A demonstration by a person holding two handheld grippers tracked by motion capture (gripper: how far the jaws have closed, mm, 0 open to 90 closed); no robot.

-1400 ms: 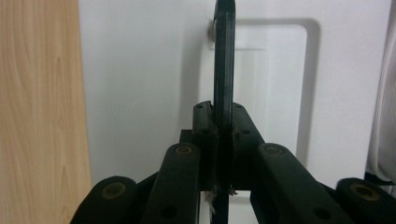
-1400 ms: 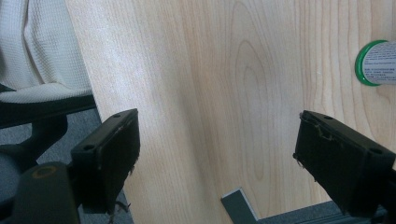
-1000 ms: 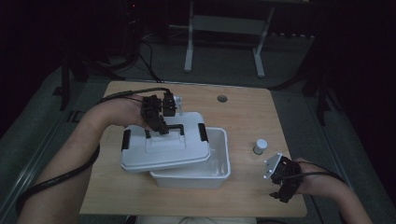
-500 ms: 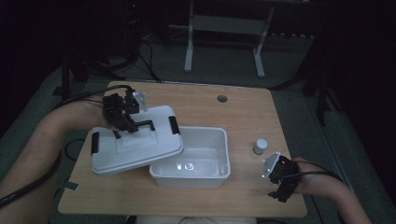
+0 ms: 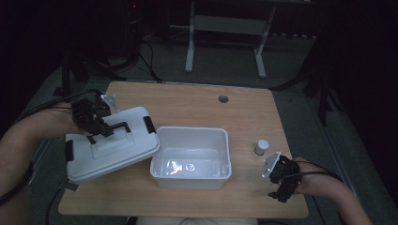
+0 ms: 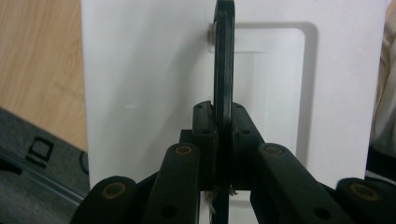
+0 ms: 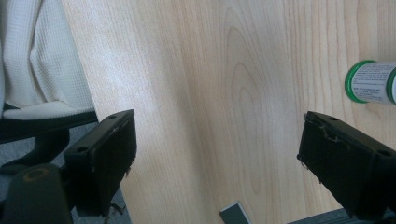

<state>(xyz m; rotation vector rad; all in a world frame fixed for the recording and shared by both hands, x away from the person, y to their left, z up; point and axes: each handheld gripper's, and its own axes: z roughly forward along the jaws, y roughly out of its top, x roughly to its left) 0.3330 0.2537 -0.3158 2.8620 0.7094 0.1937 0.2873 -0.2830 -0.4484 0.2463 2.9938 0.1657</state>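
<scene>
The left gripper (image 5: pixel 96 123) is clamping its jaws on the black handle (image 5: pixel 116 127) of a white lid (image 5: pixel 110 149), and the left gripper view is showing the 2 jaws pressed tight against that handle (image 6: pixel 224 60) with the lid's white top (image 6: pixel 140 93) spread behind it. In the high view the lid is hanging tilted at the left side of the tabletop (image 5: pixel 197 103), its near-left corner reaching past the tabletop's edge, its right edge sitting just beside the left wall of the open white box (image 5: pixel 191 157). Black clips are showing at the lid's 2 short ends. The box is standing uncovered near the middle of the tabletop, closer to the person's edge, its inside looking bare and shiny. The right gripper (image 5: pixel 280 180) is resting at the near right corner of the tabletop, well apart from the box, and the right gripper view is showing its jaws standing wide with nothing between them, just bare wood (image 7: pixel 224 116). A small bottle (image 5: pixel 262 147) with a white cap is standing between the box and the right gripper, and in the right gripper view its green-rimmed end (image 7: pixel 371 82) is peeking in at the right edge. A round hole (image 5: pixel 223 99) is sitting in the tabletop towards the far edge.
</scene>
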